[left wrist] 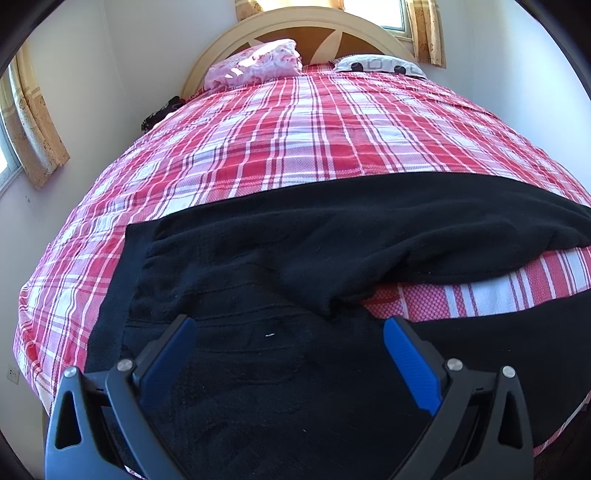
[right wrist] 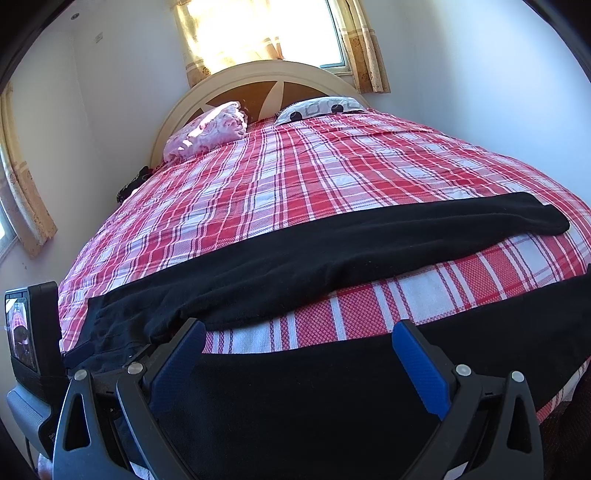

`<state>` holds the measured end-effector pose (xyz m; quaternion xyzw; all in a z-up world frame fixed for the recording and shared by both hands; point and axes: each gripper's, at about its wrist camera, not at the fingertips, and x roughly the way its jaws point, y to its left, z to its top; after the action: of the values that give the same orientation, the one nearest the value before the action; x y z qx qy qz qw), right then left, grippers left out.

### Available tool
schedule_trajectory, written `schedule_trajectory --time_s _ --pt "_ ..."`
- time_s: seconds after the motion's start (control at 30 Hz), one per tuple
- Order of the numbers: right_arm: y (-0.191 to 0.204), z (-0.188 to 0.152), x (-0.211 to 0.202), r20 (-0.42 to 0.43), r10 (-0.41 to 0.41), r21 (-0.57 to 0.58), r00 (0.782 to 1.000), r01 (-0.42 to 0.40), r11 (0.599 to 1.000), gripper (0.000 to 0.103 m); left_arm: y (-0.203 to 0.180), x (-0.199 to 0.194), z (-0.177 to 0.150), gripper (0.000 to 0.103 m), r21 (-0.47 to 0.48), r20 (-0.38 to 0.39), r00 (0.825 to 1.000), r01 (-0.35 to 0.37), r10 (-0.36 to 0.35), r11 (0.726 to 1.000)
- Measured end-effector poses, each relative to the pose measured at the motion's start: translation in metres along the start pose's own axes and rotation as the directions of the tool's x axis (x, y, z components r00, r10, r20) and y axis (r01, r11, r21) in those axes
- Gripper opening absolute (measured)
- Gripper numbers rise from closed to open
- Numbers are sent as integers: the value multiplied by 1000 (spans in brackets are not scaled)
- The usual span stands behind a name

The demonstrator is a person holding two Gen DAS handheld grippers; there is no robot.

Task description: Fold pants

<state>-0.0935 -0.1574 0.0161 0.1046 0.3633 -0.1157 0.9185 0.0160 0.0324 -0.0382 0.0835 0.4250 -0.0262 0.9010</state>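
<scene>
Black pants lie spread across the near end of a bed with a red and white plaid cover. The waistband is at the left and the two legs run off to the right, apart from each other, with plaid showing between them. My left gripper is open, low over the seat part near the waist. My right gripper is open over the near leg; the far leg lies beyond it. Neither gripper holds cloth.
A pink pillow and a white patterned pillow lie by the curved headboard. Walls with curtained windows close in on the left and behind. The left gripper's body shows at the left of the right wrist view.
</scene>
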Motion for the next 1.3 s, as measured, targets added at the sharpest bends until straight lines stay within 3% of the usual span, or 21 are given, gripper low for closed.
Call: schedule_trajectory --time_s 0.13,0.3,0.4,0.5,0.57,0.63,0.7,0.73,0.83,1.0,1.17,1.27,1.3 --pt "6 4 5 -9 10 -28 1000 -10 1000 102 6 3 -1 103 5 -6 1000 3 -3 1000" --pt "25 31 13 22 119 -123 993 -116 986 102 38 6 0 103 -46 -13 1000 -10 10 999" --pt "49 56 36 3 226 -232 974 -220 948 102 62 9 0 103 -85 -11 999 -48 47 995" --pt "82 85 77 -91 340 -284 936 -351 892 101 82 12 -2 103 -118 -18 998 -64 62 991" --pt "102 98 105 -185 398 -275 898 -437 857 97 87 14 -4 103 -123 -21 997 -75 73 990" --pt "121 104 128 -265 438 -272 859 -502 821 84 93 19 -5 103 -124 -31 996 -82 78 989" --pt "142 106 151 -327 423 -307 845 -518 798 73 98 26 -6 103 -126 -43 996 -86 81 988" --pt "154 105 161 -346 398 -344 850 -510 788 71 99 28 -5 103 -129 -47 996 -87 81 988" --pt "186 103 190 -366 324 -465 872 -473 749 71 111 39 -3 103 -158 -69 995 -77 67 984" --pt "206 101 221 -412 266 -531 871 -467 707 71 121 50 -2 103 -182 -90 995 -61 45 981" --pt "204 91 245 -468 272 -507 841 -507 697 68 121 58 -2 103 -177 -102 994 -55 37 983" --pt "202 90 237 -468 325 -504 822 -550 665 32 124 56 -2 103 -188 -104 994 -49 30 981" --pt "202 90 235 -481 333 -495 811 -565 660 15 125 54 -2 103 -187 -102 994 -53 34 981"
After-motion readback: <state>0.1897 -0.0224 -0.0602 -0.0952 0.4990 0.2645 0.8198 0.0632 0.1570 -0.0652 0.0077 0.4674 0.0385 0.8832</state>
